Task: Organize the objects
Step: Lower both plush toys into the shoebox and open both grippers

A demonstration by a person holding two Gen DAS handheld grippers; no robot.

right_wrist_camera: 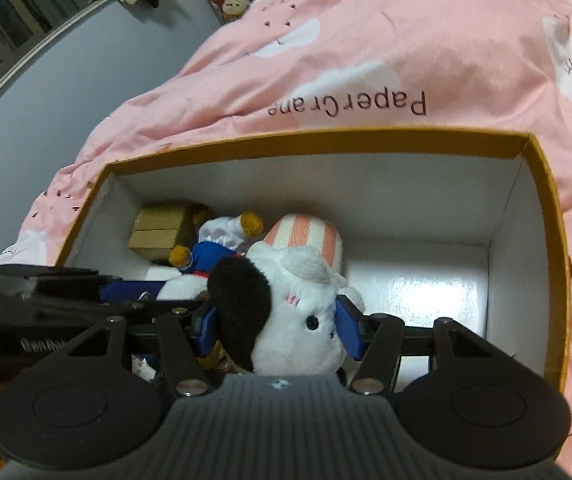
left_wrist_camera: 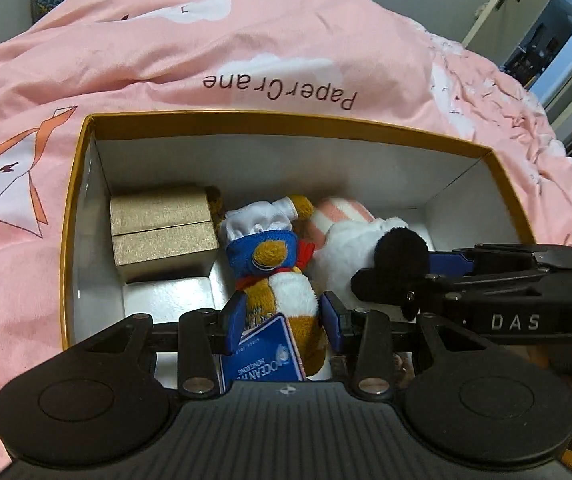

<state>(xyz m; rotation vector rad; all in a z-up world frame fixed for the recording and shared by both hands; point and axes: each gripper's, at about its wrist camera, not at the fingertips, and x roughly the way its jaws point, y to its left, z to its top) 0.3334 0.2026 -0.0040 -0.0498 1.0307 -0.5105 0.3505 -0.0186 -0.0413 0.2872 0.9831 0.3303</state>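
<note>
The left hand-held gripper [left_wrist_camera: 282,320] clamps the brown-and-white plush doll in a blue cap [left_wrist_camera: 282,276]; the right hand-held gripper [right_wrist_camera: 278,326] grips the black-and-white plush cow [right_wrist_camera: 286,312]. Both lie lengthwise, heads toward the far wall, in the gold-rimmed white cardboard box [left_wrist_camera: 286,160] beside a small gold box [left_wrist_camera: 162,228] on the pink bed cover [left_wrist_camera: 166,60]

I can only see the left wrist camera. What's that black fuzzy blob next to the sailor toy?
Observer: It's a black patch on a white cow plush. The right wrist view shows its face.
Operator: Is the other gripper grabbing it?
Observer: Yes, the right hand-held gripper has a blue finger against each side of its head.
Operator: Is there room for more toys?
Observer: Probably. In the box, a wide stretch of white floor shows bare to the right of the cow.
</note>
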